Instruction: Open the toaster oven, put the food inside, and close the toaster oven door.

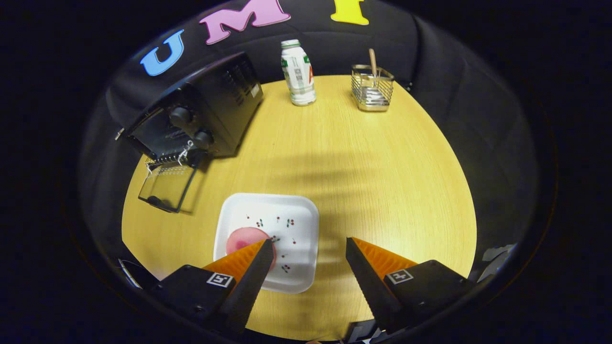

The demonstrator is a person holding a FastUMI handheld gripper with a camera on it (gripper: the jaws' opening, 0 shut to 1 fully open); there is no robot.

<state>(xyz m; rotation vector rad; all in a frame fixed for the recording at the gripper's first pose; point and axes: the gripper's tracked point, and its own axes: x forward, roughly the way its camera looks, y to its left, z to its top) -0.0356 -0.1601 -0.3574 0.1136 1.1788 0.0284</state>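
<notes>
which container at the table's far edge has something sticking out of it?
The wire basket, holding a wooden-handled utensil; the bottle beside it is capped. Gripper open.

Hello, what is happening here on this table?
A person's handheld gripper hangs open over a white plate with a pink piece of food on it, which lies just ahead of one finger, ungripped. The toaster oven beyond has its door already folded down. A bottle and a wire basket stand at the table's far edge.

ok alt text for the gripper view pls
The open gripper hovers over a white plate holding a pink bun on a round wooden table. Beyond, a black toaster oven stands with its door open.
</notes>
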